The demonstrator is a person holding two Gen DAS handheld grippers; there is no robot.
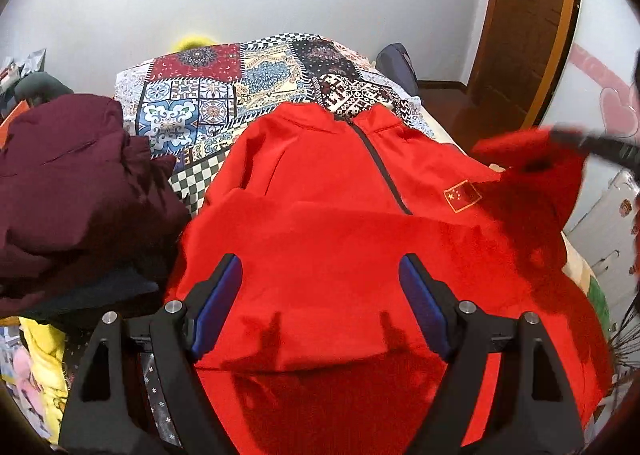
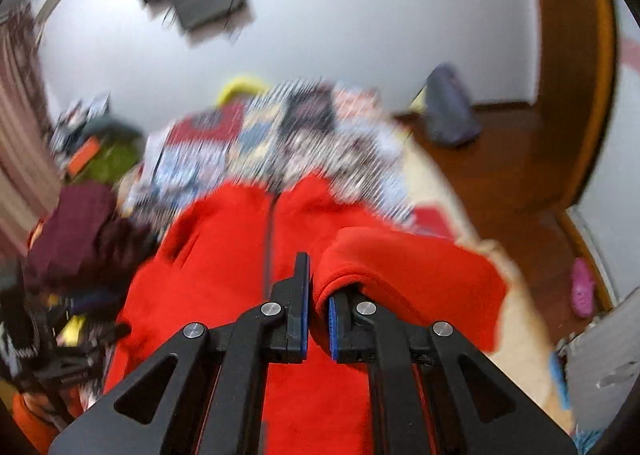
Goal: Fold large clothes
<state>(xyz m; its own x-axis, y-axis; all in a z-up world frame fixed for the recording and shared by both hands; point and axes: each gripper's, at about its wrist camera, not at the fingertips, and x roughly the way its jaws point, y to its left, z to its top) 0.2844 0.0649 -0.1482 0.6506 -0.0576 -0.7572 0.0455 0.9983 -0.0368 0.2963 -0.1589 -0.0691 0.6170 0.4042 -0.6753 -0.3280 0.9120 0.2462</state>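
Note:
A bright red zip jacket (image 1: 320,183) with a small flag badge lies front-up on a bed under a patchwork quilt (image 1: 224,95), collar toward the far wall. My left gripper (image 1: 320,261) hangs open over the jacket's lower half, with nothing between its blue pads (image 1: 222,303). Over on the right, my right gripper (image 1: 592,145) shows as a dark blur lifting the jacket's sleeve (image 1: 532,159) off the bed. In the right wrist view that gripper (image 2: 318,287) is shut on the red sleeve's cuff (image 2: 400,267), which drapes over its right finger.
A heap of maroon coat (image 1: 72,183) sits on the bed's left side, with yellow cloth (image 1: 44,355) below it. A brown door (image 1: 528,15) and wooden floor lie to the right. A pink slipper (image 2: 582,287) and a dark bag (image 2: 450,111) are on the floor.

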